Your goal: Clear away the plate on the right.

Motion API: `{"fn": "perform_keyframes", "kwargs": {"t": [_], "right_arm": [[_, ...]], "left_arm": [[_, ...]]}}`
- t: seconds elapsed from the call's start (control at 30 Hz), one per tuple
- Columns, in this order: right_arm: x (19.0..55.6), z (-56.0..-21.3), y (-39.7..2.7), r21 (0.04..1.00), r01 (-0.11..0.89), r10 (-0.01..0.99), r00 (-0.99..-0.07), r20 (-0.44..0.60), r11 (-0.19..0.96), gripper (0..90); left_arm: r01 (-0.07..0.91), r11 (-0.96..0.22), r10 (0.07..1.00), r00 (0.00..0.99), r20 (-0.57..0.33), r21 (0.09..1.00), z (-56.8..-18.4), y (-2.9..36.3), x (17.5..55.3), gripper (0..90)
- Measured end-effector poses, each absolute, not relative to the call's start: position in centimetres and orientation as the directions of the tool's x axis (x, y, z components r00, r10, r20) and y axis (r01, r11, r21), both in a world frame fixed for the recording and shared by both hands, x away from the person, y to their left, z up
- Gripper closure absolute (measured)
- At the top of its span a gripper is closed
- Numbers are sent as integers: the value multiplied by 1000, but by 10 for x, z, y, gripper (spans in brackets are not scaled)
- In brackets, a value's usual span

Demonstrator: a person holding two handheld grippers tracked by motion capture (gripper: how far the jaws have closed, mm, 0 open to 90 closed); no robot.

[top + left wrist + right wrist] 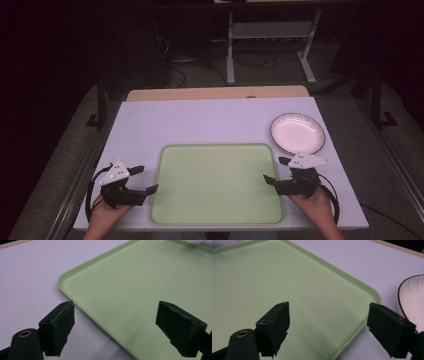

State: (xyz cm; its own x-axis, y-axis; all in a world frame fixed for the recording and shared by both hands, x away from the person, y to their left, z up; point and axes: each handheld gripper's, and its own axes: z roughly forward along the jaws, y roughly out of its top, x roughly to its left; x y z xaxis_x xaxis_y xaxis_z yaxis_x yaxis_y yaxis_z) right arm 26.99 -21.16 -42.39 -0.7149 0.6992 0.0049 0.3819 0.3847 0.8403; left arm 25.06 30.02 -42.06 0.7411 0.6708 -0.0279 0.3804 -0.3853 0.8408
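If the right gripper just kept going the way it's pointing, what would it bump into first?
Probably the green tray. The right gripper is open with nothing between its jaws, and it points across the tray's right rim toward the tray's bare middle. The white plate sits off to the side, out of that line.

A desk [200,117] with a pale lilac-white top is seen, and a light wooden strip [215,93] is laid along its far edge. A small dark mark [251,96] is made out on that strip, right of its middle. Metal rails [80,182] are fitted along the left and right edges of the desk, and a black post [101,100] is set upright near each far corner. Beyond the far edge, grey carpet [270,67] is spread over the floor. A white metal stand [230,55] is placed on it, with two legs and a crossbar. Dark cables [175,75] are strewn on the carpet left of the stand. The background is left in darkness.
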Motion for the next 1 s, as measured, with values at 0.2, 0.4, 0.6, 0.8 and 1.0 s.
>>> {"fn": "perform_keyframes", "kwargs": {"t": [0.2,0.4,0.6,0.8,1.0], "right_arm": [[268,-421,-214,847,375,700,-714,4,377,178],[266,-419,-217,852,375,704,-710,10,365,179],[262,-417,-220,853,367,699,-715,3,372,179],[260,-414,-225,859,371,697,-717,22,354,178],[259,-410,-237,857,378,699,-714,29,350,178]], "left_arm": [[377,-391,667,745,-24,840,-421,299,251,152],[375,-395,666,746,-20,839,-420,299,250,152],[376,-393,668,744,-20,839,-420,300,250,152],[377,-393,671,741,-19,839,-420,300,250,152],[383,-385,678,735,-24,840,-420,300,250,152]]}}
